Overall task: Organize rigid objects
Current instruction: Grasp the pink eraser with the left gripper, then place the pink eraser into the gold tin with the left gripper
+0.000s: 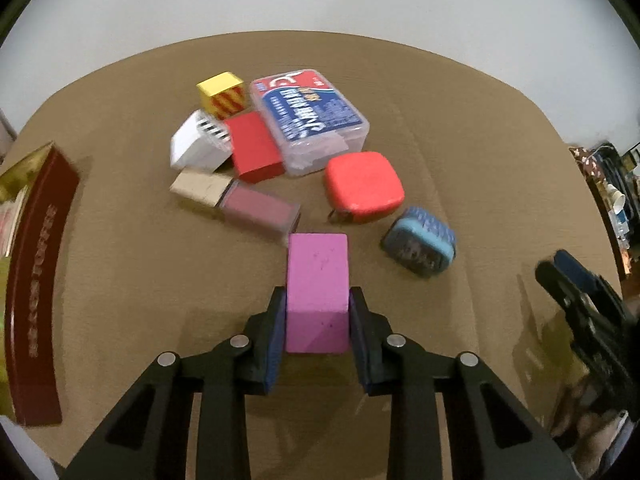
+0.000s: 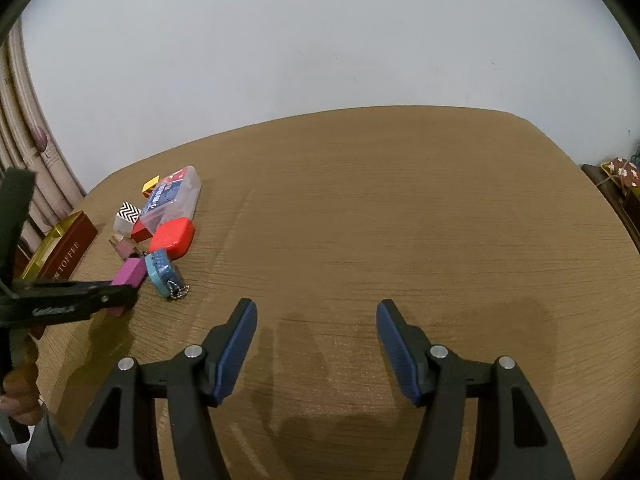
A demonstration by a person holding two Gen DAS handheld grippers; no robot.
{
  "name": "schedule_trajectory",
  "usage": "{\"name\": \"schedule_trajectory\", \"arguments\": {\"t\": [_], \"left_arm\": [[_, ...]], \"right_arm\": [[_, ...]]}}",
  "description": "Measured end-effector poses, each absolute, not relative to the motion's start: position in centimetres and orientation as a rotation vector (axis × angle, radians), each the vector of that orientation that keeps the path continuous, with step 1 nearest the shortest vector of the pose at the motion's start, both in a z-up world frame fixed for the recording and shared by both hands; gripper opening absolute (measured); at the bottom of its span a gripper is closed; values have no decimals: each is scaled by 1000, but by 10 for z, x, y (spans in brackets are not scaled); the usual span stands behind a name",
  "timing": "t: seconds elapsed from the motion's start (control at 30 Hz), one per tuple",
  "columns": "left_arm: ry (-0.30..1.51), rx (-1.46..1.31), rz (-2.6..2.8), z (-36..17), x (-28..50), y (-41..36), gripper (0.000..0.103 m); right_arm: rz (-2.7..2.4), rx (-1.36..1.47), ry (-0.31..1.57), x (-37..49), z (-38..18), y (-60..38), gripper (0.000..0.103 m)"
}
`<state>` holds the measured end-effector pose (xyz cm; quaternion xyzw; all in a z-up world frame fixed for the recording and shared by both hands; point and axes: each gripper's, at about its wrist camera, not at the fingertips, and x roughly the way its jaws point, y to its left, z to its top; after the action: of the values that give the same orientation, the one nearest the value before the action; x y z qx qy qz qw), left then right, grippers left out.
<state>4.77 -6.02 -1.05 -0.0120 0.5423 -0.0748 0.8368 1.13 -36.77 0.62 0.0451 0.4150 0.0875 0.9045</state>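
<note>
My left gripper (image 1: 318, 300) is shut on a pink block (image 1: 317, 276), held just above the brown table; it also shows in the right wrist view (image 2: 130, 274). Beyond it lies a cluster: a red rounded case (image 1: 363, 186), a blue tin (image 1: 420, 246), a clear plastic box with a blue label (image 1: 310, 120), a red block (image 1: 254, 146), a white zigzag block (image 1: 196, 144), a yellow striped cube (image 1: 222, 94) and a tan-and-mauve box (image 1: 240, 200). My right gripper (image 2: 316, 312) is open and empty over bare table, far right of the cluster.
A dark red toffee box (image 1: 36, 280) lies along the table's left edge, with gold packaging behind it. A white wall stands behind the table (image 2: 400, 220). Clutter sits off the table's right side (image 1: 612, 200).
</note>
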Motion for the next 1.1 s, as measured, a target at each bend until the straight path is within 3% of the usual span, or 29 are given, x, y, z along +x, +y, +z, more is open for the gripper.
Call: {"name": "schedule_trajectory", "arguments": {"t": [0.23, 0.43, 0.83, 1.1], "left_arm": [[1084, -65, -106, 42, 5, 1, 26], [1014, -33, 92, 87, 28, 104, 26], [1113, 52, 148, 22, 103, 158, 27], [1087, 41, 181, 25, 102, 159, 40]], "right_arm": [[179, 81, 879, 18, 2, -364, 64], [169, 64, 898, 23, -2, -358, 64], [182, 51, 904, 34, -10, -349, 64], [186, 58, 886, 33, -11, -345, 65]]}}
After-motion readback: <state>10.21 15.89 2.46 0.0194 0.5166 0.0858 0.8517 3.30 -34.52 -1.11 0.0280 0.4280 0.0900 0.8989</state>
